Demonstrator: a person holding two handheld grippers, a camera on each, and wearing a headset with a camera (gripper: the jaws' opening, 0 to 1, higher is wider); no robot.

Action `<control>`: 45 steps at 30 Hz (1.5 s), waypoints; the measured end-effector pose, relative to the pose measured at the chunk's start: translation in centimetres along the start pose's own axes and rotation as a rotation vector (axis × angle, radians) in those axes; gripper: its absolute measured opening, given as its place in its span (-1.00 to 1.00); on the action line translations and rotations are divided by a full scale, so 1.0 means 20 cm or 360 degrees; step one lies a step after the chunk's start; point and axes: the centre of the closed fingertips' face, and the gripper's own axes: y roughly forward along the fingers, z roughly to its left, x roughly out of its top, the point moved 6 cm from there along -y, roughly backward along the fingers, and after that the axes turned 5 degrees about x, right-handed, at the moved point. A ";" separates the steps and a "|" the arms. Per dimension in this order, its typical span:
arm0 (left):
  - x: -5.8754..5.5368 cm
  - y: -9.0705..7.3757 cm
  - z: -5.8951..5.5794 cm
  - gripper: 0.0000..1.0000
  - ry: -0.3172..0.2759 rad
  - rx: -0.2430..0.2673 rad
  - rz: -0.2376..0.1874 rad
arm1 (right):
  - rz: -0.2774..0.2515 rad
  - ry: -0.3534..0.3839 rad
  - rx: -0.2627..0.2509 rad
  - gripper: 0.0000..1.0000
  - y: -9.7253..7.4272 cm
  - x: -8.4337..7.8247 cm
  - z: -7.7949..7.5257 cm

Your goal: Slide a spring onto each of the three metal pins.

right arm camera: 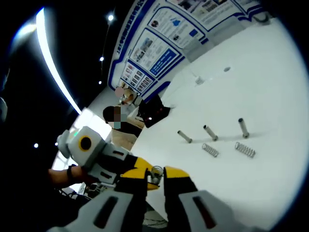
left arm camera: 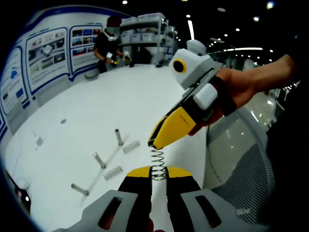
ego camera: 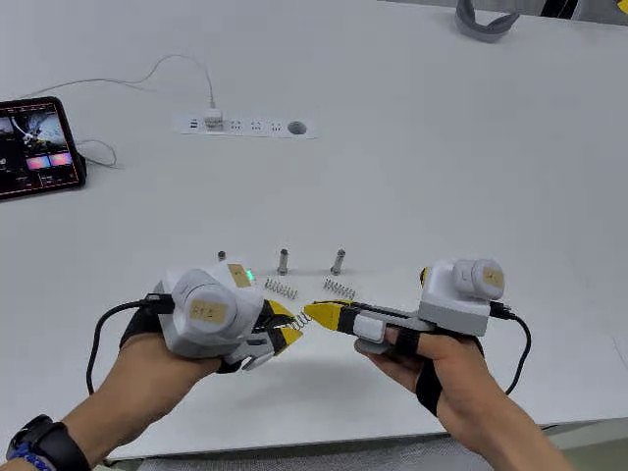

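Note:
Three short metal pins (ego camera: 222, 256) (ego camera: 283, 261) (ego camera: 338, 262) stand in a row on the white table (ego camera: 412, 177). Two loose springs (ego camera: 281, 288) (ego camera: 340, 288) lie just in front of them. A third spring (ego camera: 299, 321) hangs in the air between the two grippers. In the left gripper view, my left gripper (left arm camera: 158, 172) is shut on the lower end of this spring (left arm camera: 157, 159), and the right gripper (left arm camera: 153, 141) pinches its upper end. The right gripper view has the spring's end (right arm camera: 156, 173) between my right gripper's (right arm camera: 156, 175) yellow tips, with the pins (right arm camera: 209, 131) beyond.
A white power strip (ego camera: 245, 126) with a plugged cable lies at the back. A tablet (ego camera: 37, 147) sits at the far left. A grey object (ego camera: 486, 20) rests at the table's far edge. The table's front edge runs under my hands. A person (left arm camera: 108, 46) stands far off.

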 end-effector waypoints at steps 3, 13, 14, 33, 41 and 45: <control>0.02 0.00 0.01 -0.81 -0.0003 -0.0023 -0.0033 | 0.0107 -0.0095 -0.0007 -0.72 0.00 0.02 0.02; 0.10 -0.01 0.00 -0.81 0.0066 -0.0116 -0.0123 | 0.0376 -0.0354 0.0042 -0.75 -0.01 0.11 0.08; 0.11 -0.01 0.01 -0.81 0.0068 -0.0124 -0.0135 | 0.0405 -0.0385 0.0053 -0.75 -0.01 0.12 0.08; 0.16 -0.07 0.04 -0.81 0.0112 -0.0258 -0.0186 | 0.0956 -0.0927 0.0185 -0.75 0.07 0.20 0.23; 0.13 -0.09 0.04 -0.82 0.0118 -0.0270 -0.0163 | 0.1153 -0.1094 0.0250 -0.75 0.12 0.19 0.24; 0.11 -0.11 0.04 -0.82 0.0125 -0.0267 -0.0150 | 0.1225 -0.1148 0.0277 -0.75 0.15 0.17 0.26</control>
